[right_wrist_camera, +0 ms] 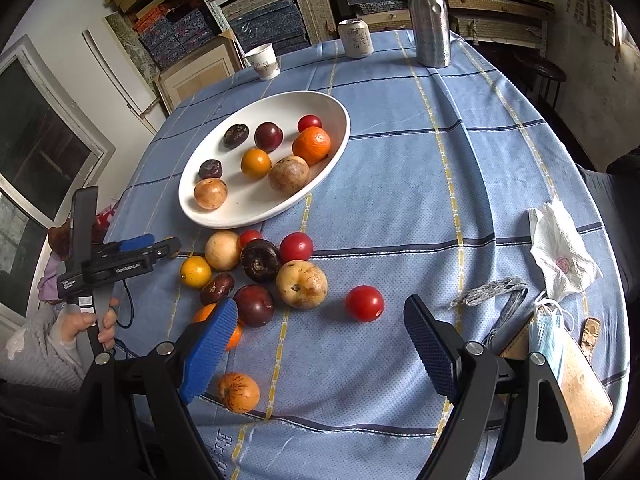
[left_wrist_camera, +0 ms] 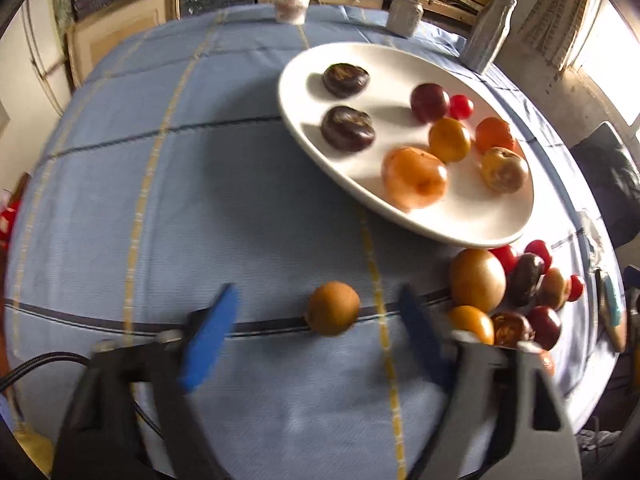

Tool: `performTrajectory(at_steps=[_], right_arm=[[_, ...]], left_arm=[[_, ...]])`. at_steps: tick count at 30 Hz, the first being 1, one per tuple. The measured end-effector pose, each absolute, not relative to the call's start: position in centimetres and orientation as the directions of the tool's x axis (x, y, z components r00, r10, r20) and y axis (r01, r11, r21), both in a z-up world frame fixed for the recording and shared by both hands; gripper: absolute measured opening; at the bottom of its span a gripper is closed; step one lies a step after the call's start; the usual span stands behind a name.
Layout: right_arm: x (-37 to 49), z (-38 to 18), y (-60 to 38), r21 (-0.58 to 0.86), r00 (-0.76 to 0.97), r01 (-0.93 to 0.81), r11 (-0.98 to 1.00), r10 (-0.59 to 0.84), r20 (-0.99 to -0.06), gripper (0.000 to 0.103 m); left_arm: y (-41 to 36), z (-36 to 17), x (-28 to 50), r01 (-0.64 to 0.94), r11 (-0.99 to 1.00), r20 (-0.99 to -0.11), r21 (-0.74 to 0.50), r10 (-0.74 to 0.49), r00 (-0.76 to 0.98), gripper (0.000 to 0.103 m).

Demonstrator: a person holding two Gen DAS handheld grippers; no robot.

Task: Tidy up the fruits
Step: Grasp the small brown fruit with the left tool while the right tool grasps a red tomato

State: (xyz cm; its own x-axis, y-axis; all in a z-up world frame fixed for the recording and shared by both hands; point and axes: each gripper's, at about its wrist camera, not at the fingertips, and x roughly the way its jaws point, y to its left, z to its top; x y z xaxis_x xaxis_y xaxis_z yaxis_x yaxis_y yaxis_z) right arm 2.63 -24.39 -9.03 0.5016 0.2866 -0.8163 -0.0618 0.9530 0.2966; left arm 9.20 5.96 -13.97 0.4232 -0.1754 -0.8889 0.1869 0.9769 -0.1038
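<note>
A small brown round fruit lies on the blue checked cloth between the blue pads of my left gripper, which is open and not touching it. A white oval plate beyond holds several fruits: dark, red, orange and speckled brown. A loose pile of fruit sits to the right of the gripper. In the right wrist view the plate and the pile lie ahead, with my left gripper at the pile's left edge. My right gripper is open over the cloth, a red tomato just ahead.
A paper cup, a can and a metal bottle stand at the far edge. A crumpled tissue, a face mask and a wooden board lie at the right. An orange speckled fruit lies near the front.
</note>
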Motion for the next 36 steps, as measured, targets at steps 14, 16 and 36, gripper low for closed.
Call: performTrajectory(at_steps=[14, 16, 36], right_arm=[[3.1, -9.7, -24.6, 0.271, 0.5, -0.061, 0.961, 0.265, -0.825, 0.086], [3.3, -10.1, -24.6, 0.267, 0.494, -0.065, 0.962, 0.263, -0.829, 0.085], [6.1, -14.9, -24.3, 0.226, 0.387, -0.106, 0.968, 0.25, -0.888, 0.044]], left_arm=[[4.8, -14.5, 9.0, 0.231, 0.963, -0.892, -0.142, -0.226, 0.393, 0.057], [4.8, -14.6, 8.9, 0.23, 0.962, -0.892, -0.149, -0.231, 0.388, 0.056], [5.0, -14.6, 8.3, 0.204, 0.965, -0.894, -0.166, -0.235, 0.382, 0.031]])
